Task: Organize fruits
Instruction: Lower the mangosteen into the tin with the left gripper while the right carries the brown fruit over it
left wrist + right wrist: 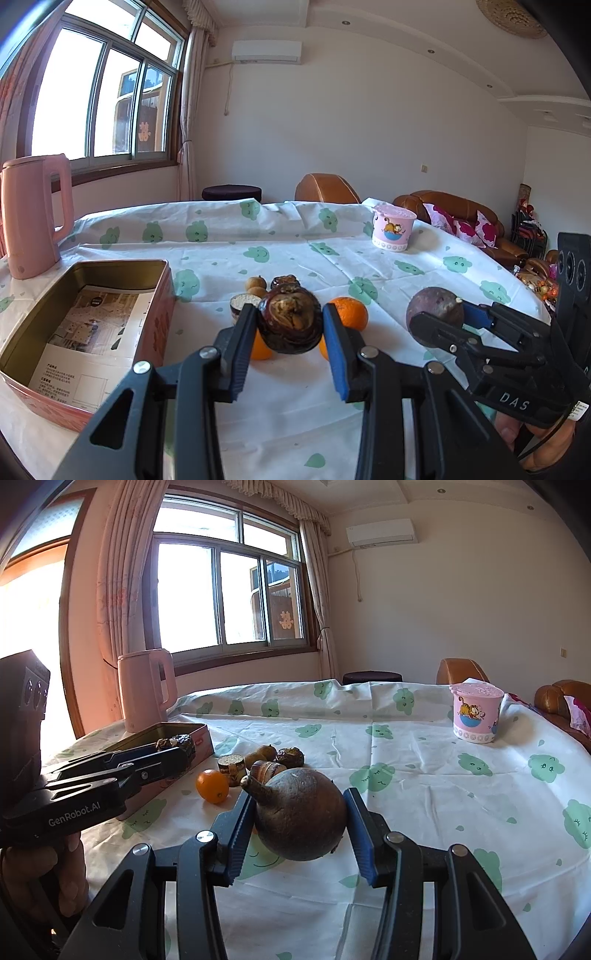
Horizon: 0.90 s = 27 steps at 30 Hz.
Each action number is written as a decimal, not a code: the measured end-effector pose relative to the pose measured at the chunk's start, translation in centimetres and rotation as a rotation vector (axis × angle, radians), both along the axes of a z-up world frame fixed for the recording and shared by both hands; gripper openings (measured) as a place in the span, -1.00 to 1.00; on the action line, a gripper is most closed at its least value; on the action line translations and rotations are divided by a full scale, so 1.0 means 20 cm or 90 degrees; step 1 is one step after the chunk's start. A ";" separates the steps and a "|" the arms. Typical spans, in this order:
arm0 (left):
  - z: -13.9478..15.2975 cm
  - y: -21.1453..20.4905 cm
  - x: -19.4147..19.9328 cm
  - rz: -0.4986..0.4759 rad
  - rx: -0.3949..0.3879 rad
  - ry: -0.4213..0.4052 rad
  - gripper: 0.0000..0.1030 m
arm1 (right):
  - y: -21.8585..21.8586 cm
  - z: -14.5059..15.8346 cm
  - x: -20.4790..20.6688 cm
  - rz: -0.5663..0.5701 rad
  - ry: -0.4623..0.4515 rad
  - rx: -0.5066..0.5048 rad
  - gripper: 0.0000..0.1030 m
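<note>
Two grippers each hold one dark fruit above a table (280,413) covered with a white cloth printed with green clouds. Left gripper (289,334): fingers closed on a brown, mottled mangosteen (290,320), lifted just right of the open tin (92,273). Right gripper (300,821): fingers closed on a round, stemmed passion fruit (301,814), held above the cloth, well right of the tin. Loose fruit lies between the two: an orange (212,785), two small longans (264,755), a cut piece (231,769) and a second dark fruit (290,757), grouped just beside the tin's far corner. Tin: rectangular, pink outside, gold inside, with a printed sheet (88,332) on its floor. Behind it stands a pink kettle (33,218); a pink cup (392,228) sits near the far right edge.
</note>
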<state>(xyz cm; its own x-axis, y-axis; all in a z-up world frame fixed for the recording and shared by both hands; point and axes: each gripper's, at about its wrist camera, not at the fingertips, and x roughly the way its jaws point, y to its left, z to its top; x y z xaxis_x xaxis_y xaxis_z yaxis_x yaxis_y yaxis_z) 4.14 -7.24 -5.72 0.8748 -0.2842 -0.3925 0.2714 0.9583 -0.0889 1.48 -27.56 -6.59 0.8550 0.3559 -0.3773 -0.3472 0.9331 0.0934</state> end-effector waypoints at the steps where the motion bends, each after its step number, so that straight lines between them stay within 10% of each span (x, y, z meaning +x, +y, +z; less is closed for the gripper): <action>1: 0.00 0.00 0.00 0.000 0.000 -0.002 -0.26 | 0.00 0.00 -0.01 0.000 -0.003 0.001 -0.02; 27: 0.11 0.31 -0.05 0.102 -0.003 -0.025 -0.26 | 0.11 0.15 0.07 0.023 0.003 -0.004 -0.02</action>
